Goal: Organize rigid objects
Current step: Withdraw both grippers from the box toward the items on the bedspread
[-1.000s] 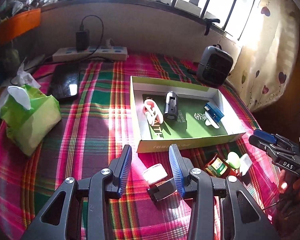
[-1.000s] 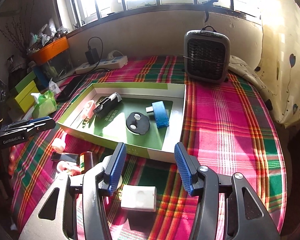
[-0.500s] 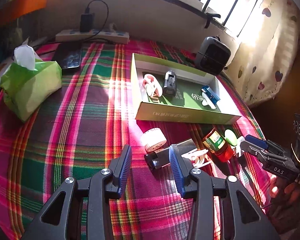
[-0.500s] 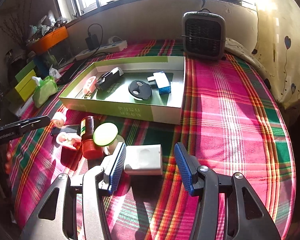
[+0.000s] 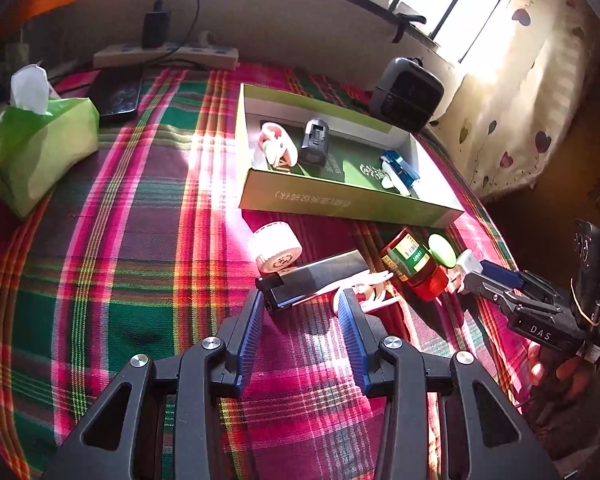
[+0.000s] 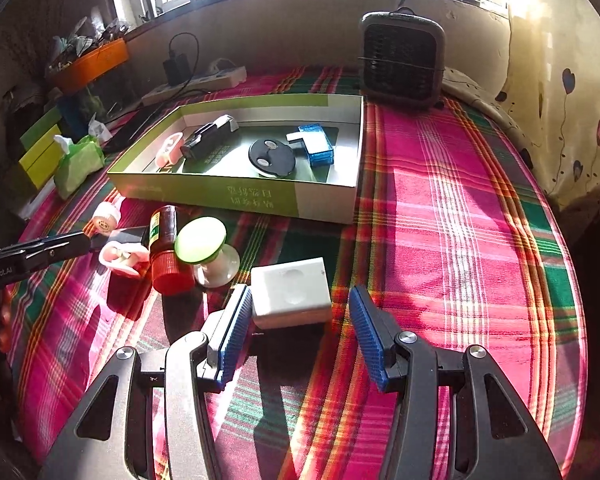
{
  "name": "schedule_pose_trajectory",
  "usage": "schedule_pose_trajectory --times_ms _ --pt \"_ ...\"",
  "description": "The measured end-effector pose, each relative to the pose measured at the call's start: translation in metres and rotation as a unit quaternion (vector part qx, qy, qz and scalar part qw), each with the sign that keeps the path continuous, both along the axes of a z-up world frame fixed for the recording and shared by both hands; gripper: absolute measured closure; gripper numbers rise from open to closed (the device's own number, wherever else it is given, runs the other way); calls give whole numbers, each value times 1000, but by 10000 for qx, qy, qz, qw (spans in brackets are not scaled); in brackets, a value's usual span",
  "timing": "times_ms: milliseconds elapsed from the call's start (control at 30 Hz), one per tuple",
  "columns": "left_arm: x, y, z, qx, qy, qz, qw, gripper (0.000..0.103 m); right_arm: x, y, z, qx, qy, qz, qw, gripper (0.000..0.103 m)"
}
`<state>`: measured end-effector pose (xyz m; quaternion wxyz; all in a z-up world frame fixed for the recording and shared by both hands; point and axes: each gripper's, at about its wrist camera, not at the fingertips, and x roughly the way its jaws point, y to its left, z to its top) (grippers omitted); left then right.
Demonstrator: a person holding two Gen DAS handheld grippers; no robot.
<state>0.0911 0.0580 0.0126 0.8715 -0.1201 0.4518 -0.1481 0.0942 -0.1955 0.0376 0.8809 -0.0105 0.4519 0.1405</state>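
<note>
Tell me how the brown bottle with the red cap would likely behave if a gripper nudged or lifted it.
The brown bottle lies on its side on the plaid cloth, so a sideways nudge would probably roll it. It touches the green-topped white piece, which might shift too. It looks rigid; its smooth round body could slip between flat pads.

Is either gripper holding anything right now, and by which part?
Nothing is held. The left gripper stands open at the black bar's near end; the right gripper is open around the white block.
</note>
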Motion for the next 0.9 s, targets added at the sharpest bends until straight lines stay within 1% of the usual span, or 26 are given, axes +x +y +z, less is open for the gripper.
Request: schedule_pose_trajectory --times_ms 333,600,733,900 --pt "-8 -15 -3 -112 78 -241 9996 66 -6 -14 1 -104 -23 -150 9998 51" --pt "-15 -29 -3 -144 106 -454 9988 65 -10 -21 3 -318 -82 -218 9992 51" --pt "-20 -34 2 -62 39 -514 9986 65 -12 -25 4 -446 -113 -294 9985 51" --pt "-17 -40 12 88 -130 -555 9983 66 -15 -25 7 -428 -135 -335 9984 51"
